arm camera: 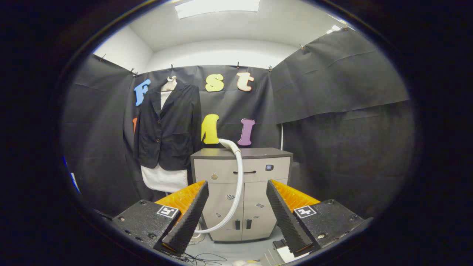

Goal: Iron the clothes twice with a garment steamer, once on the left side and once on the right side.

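Note:
A dark jacket (168, 127) over a white garment (164, 179) hangs on a mannequin form against the back wall, well beyond my fingers and to their left. A white steamer hose (238, 173) curves from the top of a grey cabinet (240, 192) down its front toward the floor, passing between my fingers in the distance. The steamer head is hidden from me. My gripper (236, 192) is open, with nothing between its fingers, pointing at the cabinet.
The grey cabinet stands just right of the hanging clothes, straight ahead. Thin cables (201, 258) lie on the pale floor below my fingers. Black cloth walls close the booth on the left, back and right.

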Demonstrator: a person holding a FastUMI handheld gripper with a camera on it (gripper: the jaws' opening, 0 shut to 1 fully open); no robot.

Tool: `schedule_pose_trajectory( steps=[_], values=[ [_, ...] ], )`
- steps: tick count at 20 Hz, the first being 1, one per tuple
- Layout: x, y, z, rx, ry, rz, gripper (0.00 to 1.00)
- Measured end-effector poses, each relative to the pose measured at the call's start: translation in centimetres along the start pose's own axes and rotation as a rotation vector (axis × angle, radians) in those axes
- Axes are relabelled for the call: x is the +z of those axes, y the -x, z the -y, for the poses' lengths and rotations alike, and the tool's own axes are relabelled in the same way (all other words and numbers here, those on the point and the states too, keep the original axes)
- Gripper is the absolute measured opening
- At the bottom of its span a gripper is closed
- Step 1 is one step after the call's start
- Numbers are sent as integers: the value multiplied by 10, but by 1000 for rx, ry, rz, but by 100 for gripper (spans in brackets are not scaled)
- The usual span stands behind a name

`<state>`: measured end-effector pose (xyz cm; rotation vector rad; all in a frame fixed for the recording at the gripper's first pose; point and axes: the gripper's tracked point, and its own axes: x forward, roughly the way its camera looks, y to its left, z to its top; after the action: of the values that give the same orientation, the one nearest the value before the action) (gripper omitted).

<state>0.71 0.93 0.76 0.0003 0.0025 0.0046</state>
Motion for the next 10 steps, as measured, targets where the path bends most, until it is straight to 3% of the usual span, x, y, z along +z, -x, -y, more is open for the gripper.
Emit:
schedule_pose_trajectory(
  steps=[10],
  values=[
    [43, -34, 5, -4, 1, 19, 98]
  ],
)
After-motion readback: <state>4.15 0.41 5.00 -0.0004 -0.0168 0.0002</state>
